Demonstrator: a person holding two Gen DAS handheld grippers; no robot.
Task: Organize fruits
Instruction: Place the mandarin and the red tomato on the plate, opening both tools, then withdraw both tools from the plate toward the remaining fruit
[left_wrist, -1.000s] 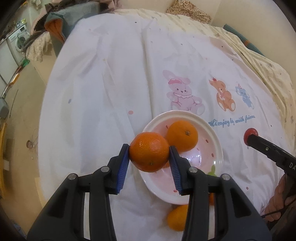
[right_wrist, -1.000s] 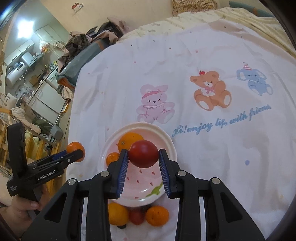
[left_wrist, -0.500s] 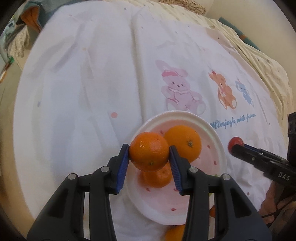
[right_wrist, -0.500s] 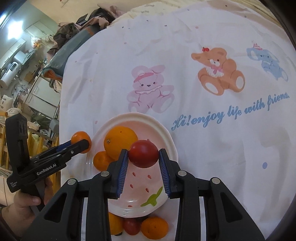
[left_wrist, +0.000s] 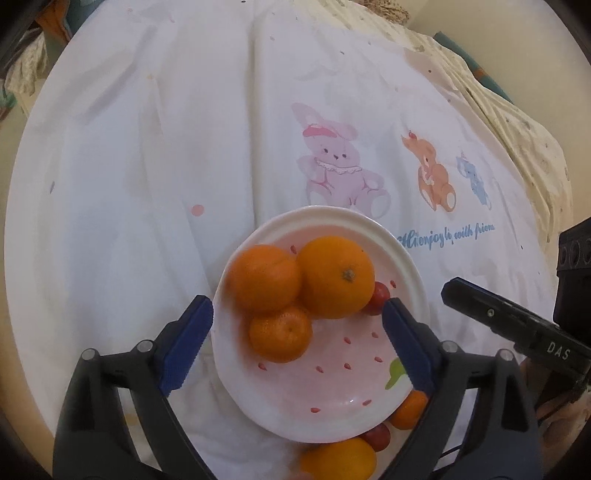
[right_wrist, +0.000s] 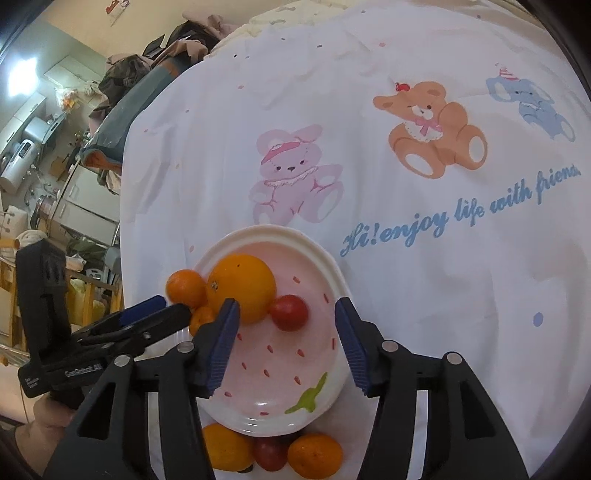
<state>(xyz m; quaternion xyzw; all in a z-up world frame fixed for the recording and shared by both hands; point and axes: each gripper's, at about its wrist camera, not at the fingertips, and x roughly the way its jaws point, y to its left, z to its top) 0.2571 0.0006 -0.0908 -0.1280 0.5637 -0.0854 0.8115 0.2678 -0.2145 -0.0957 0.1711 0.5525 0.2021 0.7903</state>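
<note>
- The left gripper (left_wrist: 297, 345) hangs over the near-left part of the plate (left_wrist: 413, 266) with its blue fingers (left_wrist: 184, 349) spread wide and nothing between them.
- The right gripper (right_wrist: 286, 345) sits over the plate's middle, its fingers (right_wrist: 221, 343) also spread and empty.
- The plate holds four fruits bunched at its far-left side: a big orange (left_wrist: 336, 277), a medium orange (left_wrist: 264, 278) touching it, a small tangerine (left_wrist: 280, 334) tucked in front of both, and a red fruit (right_wrist: 288, 312) resting against the big orange's right side.
- They lean on one another, probably because the plate's dished floor lets round fruit roll together; the medium orange looks slightly blurred, so it may not be settled.
- The near half of the plate, with its strawberry pattern, is bare, which leaves room for more.
- Three fruits lie on the cloth (right_wrist: 406, 280) just past the plate's near rim: an orange (right_wrist: 227, 446), a dark red fruit (right_wrist: 271, 456) and another orange (right_wrist: 314, 458), all touching or nearly so.
- My reading is that these three are what remains, and open, empty fingers suit reaching back for them.
- The risk: round fruit rolls easily off a shallow rim if nudged.
</note>
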